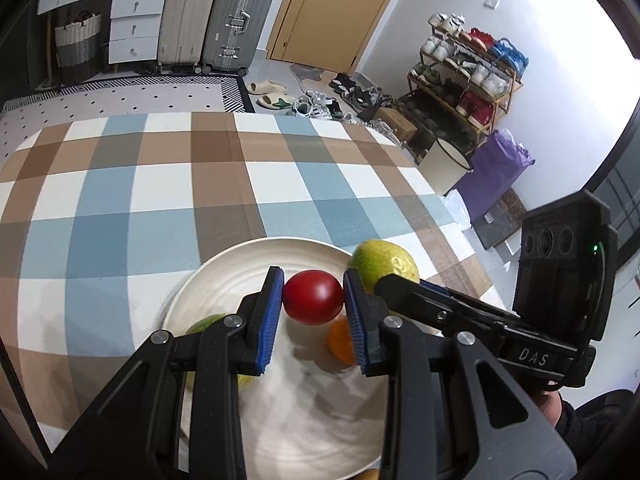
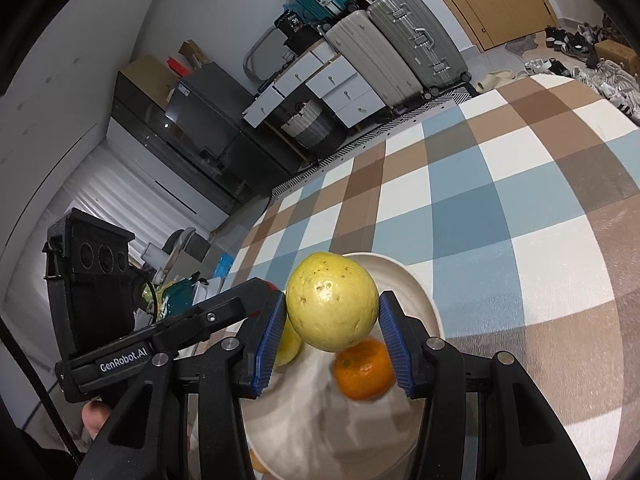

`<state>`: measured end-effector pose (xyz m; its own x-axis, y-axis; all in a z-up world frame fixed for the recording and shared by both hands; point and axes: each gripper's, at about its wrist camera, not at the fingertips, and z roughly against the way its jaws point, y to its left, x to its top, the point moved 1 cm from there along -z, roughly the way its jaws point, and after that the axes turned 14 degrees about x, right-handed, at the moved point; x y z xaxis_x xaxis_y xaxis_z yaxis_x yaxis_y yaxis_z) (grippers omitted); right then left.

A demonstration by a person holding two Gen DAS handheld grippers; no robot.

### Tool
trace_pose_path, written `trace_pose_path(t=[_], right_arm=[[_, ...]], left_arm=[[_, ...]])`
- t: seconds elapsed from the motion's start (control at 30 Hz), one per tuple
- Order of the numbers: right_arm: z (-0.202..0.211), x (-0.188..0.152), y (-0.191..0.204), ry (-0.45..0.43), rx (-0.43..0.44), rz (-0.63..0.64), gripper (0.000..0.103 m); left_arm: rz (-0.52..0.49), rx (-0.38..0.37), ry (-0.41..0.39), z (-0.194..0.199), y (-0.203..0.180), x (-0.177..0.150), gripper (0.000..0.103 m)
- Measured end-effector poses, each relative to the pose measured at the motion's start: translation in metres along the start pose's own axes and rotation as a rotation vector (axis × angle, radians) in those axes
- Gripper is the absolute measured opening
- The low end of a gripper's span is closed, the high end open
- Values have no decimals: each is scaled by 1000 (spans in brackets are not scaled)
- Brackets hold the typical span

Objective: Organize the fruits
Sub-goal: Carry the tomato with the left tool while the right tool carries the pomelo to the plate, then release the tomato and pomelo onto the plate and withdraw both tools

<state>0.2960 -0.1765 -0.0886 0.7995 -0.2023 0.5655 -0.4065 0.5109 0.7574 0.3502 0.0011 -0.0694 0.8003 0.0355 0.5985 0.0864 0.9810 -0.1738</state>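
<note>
A white plate lies on the checked tablecloth. My left gripper is shut on a red round fruit and holds it over the plate. My right gripper is shut on a yellow-green guava, also above the plate; that guava shows in the left wrist view too. On the plate lie an orange mandarin and another yellow-green fruit, partly hidden by fingers.
The checked tablecloth stretches ahead of the plate. Beyond the table stand suitcases, white drawers, a shoe rack and a white bin. A bit of orange shows at the plate's near edge.
</note>
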Motion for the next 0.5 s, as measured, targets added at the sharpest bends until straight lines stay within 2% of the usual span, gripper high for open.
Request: trace_pose_path(t=[0.5], right_arm=[[-13,-5,-12,16,-41,12,49]], left_arm=[[10,6,27,-24,-5,-4,28]])
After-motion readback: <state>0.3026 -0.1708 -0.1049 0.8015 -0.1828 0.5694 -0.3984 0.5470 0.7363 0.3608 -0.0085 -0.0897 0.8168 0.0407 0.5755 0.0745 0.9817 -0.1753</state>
